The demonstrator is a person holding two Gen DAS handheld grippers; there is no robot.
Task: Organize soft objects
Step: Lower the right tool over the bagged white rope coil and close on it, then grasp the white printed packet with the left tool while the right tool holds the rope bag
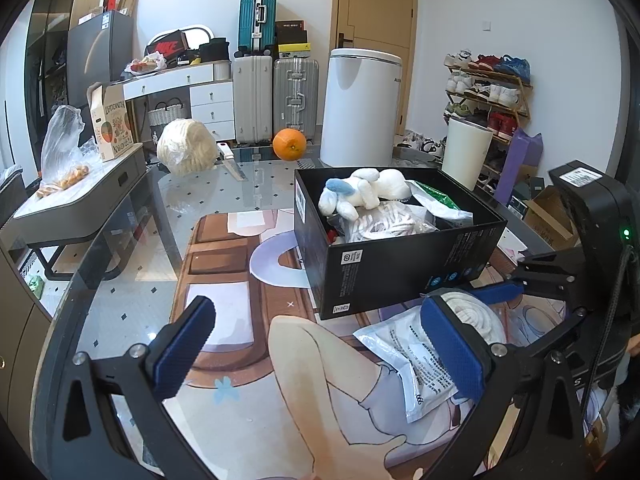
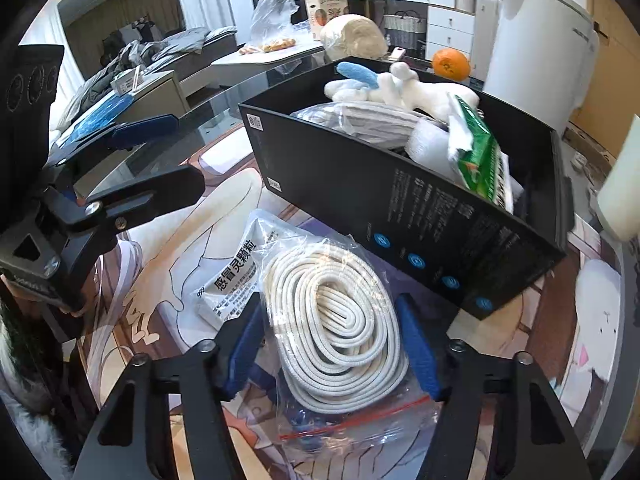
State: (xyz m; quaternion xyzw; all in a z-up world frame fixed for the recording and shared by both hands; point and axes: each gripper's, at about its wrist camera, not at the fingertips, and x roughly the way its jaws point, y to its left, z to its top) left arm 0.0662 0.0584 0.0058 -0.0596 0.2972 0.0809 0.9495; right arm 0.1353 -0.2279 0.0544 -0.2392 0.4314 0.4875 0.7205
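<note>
Your right gripper (image 2: pixel 334 344) clamps the bagged rope coil (image 2: pixel 336 320) beside the black box (image 2: pixel 400 208); your left gripper (image 1: pixel 320 356) gapes empty.

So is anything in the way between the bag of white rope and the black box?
Nothing visible. The rope bag sits between the right gripper's pads, right beside the black box. The box is already quite full.

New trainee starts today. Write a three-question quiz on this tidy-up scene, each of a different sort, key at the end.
1. True or false: the plush dog lies on the mat.
2. What sits between the right gripper fingers? A) orange B) bagged white rope coil C) green packet
3. Fill in: the left gripper is ____ and holds nothing.

Key:
1. False, it lies in the black box.
2. B, the bagged white rope coil; the orange stands behind the box.
3. open
</note>
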